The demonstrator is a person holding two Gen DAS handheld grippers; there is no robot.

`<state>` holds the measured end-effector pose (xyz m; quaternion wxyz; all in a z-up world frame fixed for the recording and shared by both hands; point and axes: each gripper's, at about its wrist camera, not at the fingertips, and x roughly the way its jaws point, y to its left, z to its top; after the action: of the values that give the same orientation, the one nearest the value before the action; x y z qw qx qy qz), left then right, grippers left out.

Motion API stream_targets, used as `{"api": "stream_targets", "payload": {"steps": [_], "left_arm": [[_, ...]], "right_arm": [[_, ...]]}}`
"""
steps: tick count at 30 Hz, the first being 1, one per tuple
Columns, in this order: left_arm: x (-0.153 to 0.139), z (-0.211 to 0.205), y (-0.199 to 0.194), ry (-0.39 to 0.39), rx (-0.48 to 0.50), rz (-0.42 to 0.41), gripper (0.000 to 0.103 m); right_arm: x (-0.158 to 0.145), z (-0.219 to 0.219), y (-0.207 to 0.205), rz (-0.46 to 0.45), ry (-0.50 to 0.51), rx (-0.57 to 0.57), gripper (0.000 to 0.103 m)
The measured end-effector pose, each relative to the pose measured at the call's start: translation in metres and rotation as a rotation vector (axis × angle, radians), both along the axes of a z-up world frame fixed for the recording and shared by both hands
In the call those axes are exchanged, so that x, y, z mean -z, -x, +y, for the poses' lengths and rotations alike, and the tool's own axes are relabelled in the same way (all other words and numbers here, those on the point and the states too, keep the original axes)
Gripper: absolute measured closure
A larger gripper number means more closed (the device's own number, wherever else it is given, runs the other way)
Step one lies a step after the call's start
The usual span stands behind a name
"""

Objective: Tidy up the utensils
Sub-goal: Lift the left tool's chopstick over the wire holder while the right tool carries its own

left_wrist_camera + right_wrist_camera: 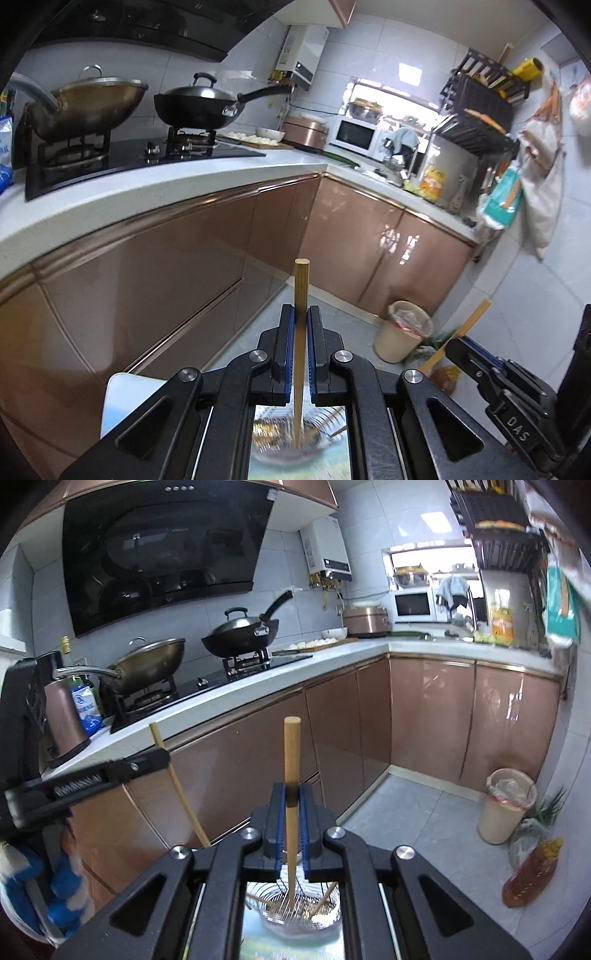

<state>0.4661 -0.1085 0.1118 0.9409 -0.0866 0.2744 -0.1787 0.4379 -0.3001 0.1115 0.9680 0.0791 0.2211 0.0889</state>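
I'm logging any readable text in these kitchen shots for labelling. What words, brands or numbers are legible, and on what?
"DAS": raised letters on the black body of the right gripper, seen from the left wrist view.
Water heater: a small dark logo, too small to read.
Blue and white bag beside the stove: print blurred.
Yellow oil bottle: label unreadable.
Nothing else legible.

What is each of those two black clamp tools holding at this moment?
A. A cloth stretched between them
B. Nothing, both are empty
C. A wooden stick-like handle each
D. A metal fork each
C: the left gripper is shut on a thin wooden handle, and the right gripper on a thicker wooden handle; both stand upright between the blue pads.
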Motion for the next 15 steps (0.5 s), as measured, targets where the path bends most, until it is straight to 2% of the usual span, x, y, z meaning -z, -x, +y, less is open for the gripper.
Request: {"api": "stream_targets", "payload": {"steps": [8, 15], "left_arm": [[0.076, -0.02, -0.036, -0.037, -0.031, 0.046, 0.097], [0.104, -0.034, -0.034, -0.118, -0.047, 0.027, 0.097]], "right_arm": [[0.075, -0.004, -0.038, 0.042, -0.025, 0.007, 0.097], [0.116, -0.001, -0.05, 0.082, -0.042, -0.011, 0.096]]}}
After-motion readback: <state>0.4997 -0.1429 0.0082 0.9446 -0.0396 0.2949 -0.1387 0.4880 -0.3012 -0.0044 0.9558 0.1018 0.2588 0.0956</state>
